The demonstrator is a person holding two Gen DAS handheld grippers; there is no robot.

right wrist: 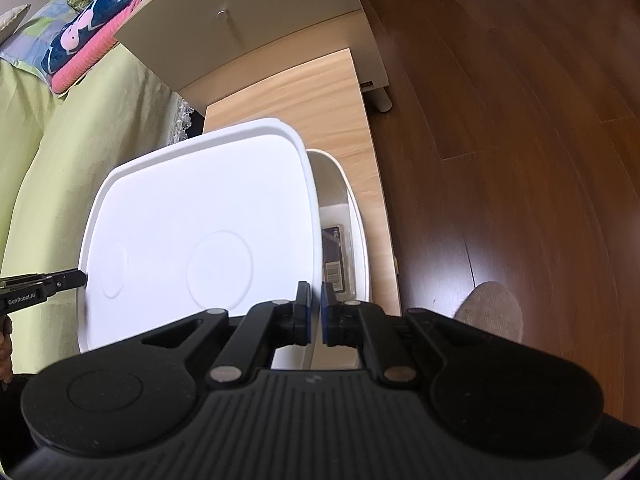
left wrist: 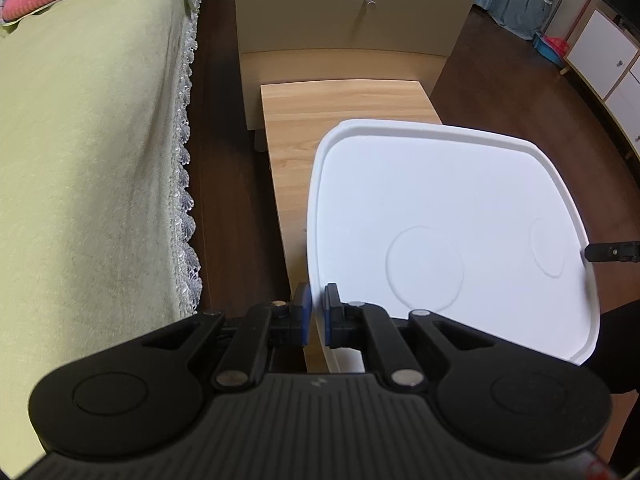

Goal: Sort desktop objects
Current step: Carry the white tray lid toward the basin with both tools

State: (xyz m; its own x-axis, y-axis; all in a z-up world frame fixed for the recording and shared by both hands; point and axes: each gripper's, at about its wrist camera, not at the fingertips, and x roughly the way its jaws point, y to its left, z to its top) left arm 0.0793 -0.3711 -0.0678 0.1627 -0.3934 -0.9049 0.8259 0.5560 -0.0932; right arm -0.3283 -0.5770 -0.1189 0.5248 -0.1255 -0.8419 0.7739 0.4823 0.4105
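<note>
White plastic lid is pinched at opposite edges: left tool clamped on its left rim, right tool clamped on its right rim. The lid sits offset over an open white bin on the tabletop; a dark packaged item lies inside. Judgement: sorting looks largely done, with the lid not yet seated on the bin. Beyond: a pale cabinet, a green-covered bed to the left, dark wood floor.

Green bedspread with lace trim, folded blankets, wooden floor
</note>
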